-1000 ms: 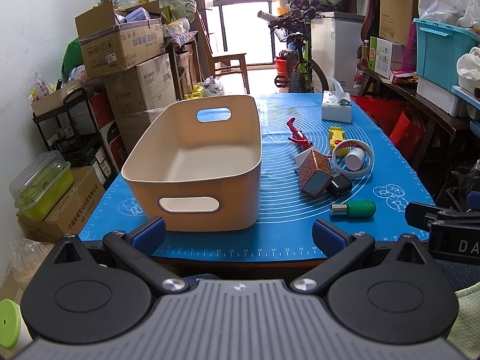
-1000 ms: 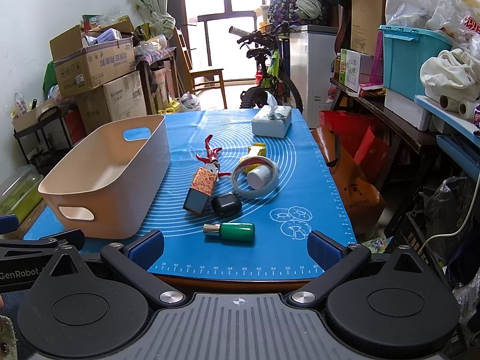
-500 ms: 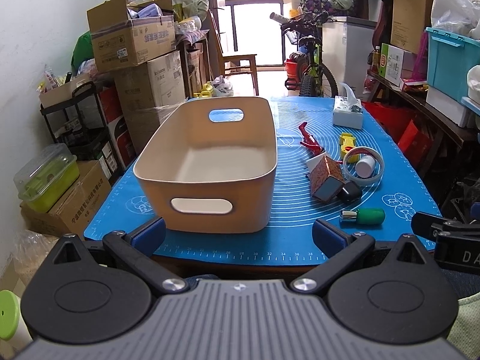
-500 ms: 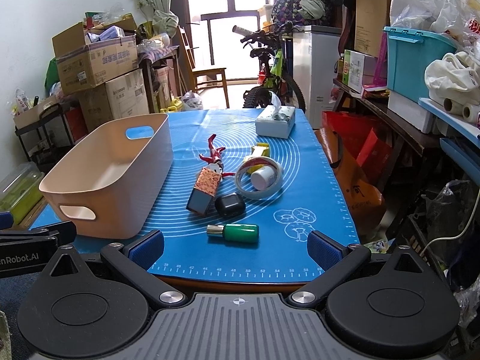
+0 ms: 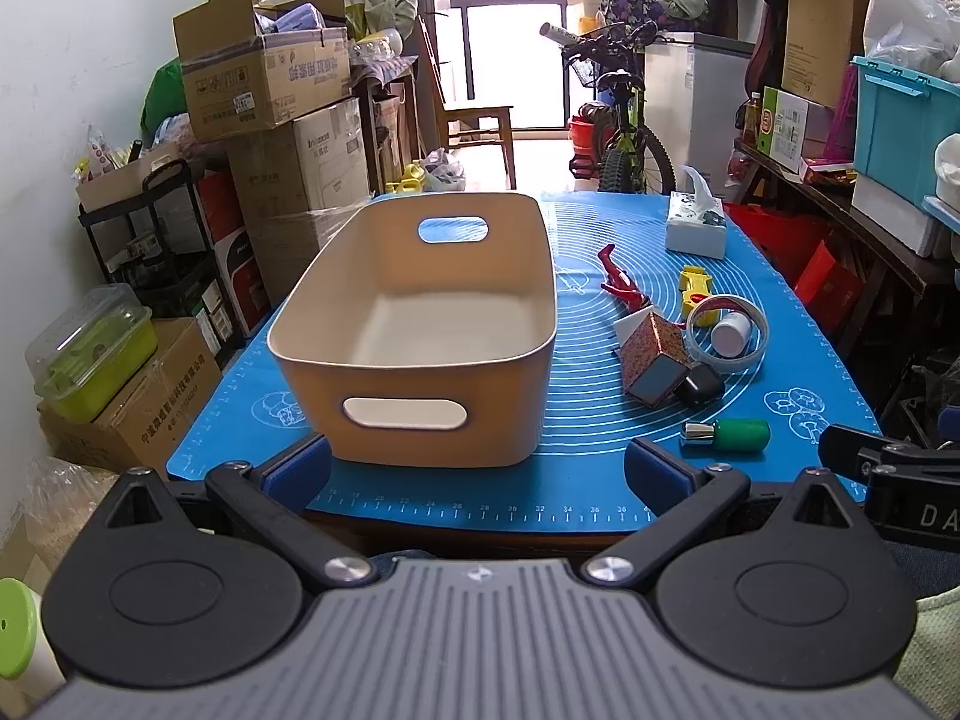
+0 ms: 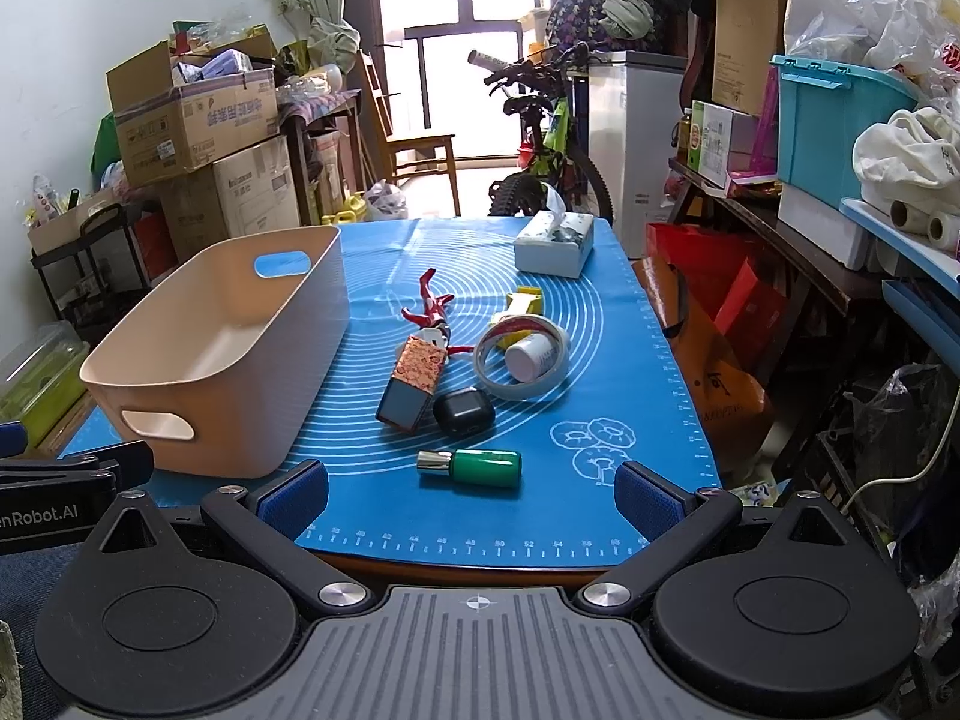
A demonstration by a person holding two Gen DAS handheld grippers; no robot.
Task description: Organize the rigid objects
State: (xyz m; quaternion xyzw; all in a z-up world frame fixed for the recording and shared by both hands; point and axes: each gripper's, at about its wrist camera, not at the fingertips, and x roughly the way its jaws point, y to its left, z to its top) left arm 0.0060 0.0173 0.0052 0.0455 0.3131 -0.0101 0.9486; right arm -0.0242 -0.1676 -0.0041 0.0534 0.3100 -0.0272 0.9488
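Observation:
An empty beige bin [image 5: 420, 324] [image 6: 222, 348] stands on the left of the blue mat [image 6: 576, 360]. To its right lie a green bottle [image 6: 474, 468] [image 5: 729, 435], a black case [image 6: 463, 412], a patterned box [image 6: 413, 381], a tape ring [image 6: 521, 354] around a white bottle [image 6: 528, 357], a red figure [image 6: 432, 306] and a yellow piece [image 6: 521, 305]. My left gripper [image 5: 477, 471] is open and empty before the bin. My right gripper [image 6: 471, 495] is open and empty, just short of the green bottle.
A tissue box [image 6: 555, 243] sits at the mat's far right. Cardboard boxes [image 5: 264, 90] stack at the left, a bicycle [image 6: 540, 144] stands behind the table, and shelves with a teal crate [image 6: 840, 120] line the right.
Both grippers have risen and eased forward slightly, so the table sits lower in both views. Nothing on the mat has moved.

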